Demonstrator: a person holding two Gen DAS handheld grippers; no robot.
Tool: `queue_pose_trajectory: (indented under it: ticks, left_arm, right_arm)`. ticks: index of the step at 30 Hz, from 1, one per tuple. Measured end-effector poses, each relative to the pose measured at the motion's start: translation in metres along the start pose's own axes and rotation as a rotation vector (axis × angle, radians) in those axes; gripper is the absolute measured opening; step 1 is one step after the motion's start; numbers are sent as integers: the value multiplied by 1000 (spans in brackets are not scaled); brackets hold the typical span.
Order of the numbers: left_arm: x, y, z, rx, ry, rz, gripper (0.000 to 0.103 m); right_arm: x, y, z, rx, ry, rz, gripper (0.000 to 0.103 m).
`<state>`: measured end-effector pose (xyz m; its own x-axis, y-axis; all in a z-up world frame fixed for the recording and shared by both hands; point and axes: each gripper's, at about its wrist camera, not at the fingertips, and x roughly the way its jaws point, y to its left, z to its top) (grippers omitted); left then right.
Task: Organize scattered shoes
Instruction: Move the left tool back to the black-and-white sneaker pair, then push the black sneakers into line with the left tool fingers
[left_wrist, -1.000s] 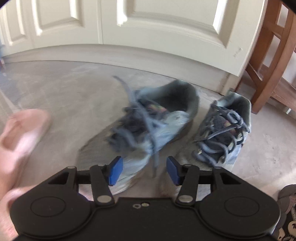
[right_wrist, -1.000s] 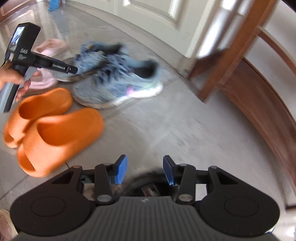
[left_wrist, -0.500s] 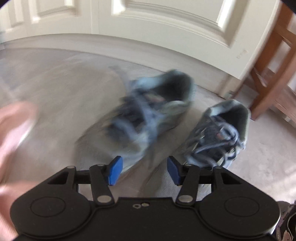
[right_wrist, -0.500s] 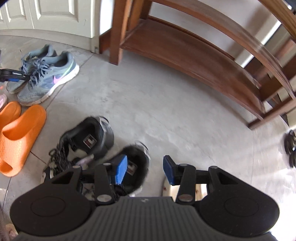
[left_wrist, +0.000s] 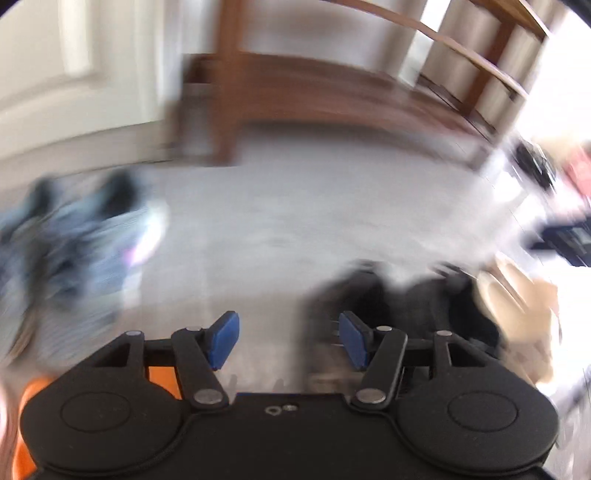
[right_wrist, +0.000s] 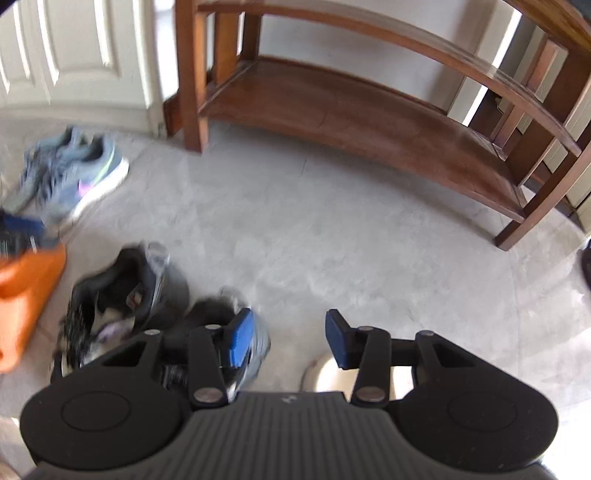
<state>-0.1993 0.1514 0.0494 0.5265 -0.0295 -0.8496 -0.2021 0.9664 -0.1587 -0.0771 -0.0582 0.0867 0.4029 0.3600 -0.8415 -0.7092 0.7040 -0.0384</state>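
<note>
Both grippers hang empty over the grey floor. The left gripper (left_wrist: 289, 339) is opening its jaws with only bare floor between the blue pads; its view is badly smeared. The right gripper (right_wrist: 282, 339) holds its jaws partly apart, gripping nothing.

The black sneakers (right_wrist: 122, 295) lie loose just below and left of the right gripper, one tipped with its mouth open, the other partly hidden under the left finger. They show as dark shapes (left_wrist: 388, 295) just ahead of the left gripper's right pad too. The blue-grey sneakers (right_wrist: 74, 173) sit paired near the white door (right_wrist: 74, 55), well apart from the black ones. An orange slide (right_wrist: 26, 295) lies at the left edge. The wooden rack (right_wrist: 351, 107) stands empty behind.

Handling judgement: a sneaker looks light, soft in the upper, stiffer at the heel. The padded heel collar seems the best bite, one pad inside and one outside. Laces trail loose and could snag; the mesh toe would likely just fold.
</note>
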Motion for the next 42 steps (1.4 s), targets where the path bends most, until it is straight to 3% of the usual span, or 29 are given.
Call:
queue_pose_trajectory:
  ticks: [3,8,11,14,19,24,29,42]
  left_arm:
    - [-16,-32,7,76,31,4,60]
    - [-32,-55,-5,212,32,119,68]
    - [-28,-63,-11,217,63,168,68]
    - [-15,-76,-5,227,108,183,67]
    - [-4,-118,-9,356,130,217,68]
    - [21,-143,-13,299,62,259,68]
    - [38,-144,-18,160,76,271,68]
    - [44,-138,-16,188,46,267,68]
  right_arm:
    - [7,-3,2,25,-44,40,47]
    - [18,6,-14,55,-105,143,48]
    - [21,11,-34,58,-141,195,48]
    - [21,5,-50,87,-145,205,48]
    - [3,-23,-81,224,-150,209,48]
    - [-7,-28,-93,148,-193,131,48]
    - [-11,-40,-102,184,-173,86,48]
    - [-23,-58,-122,234,-129,0,48]
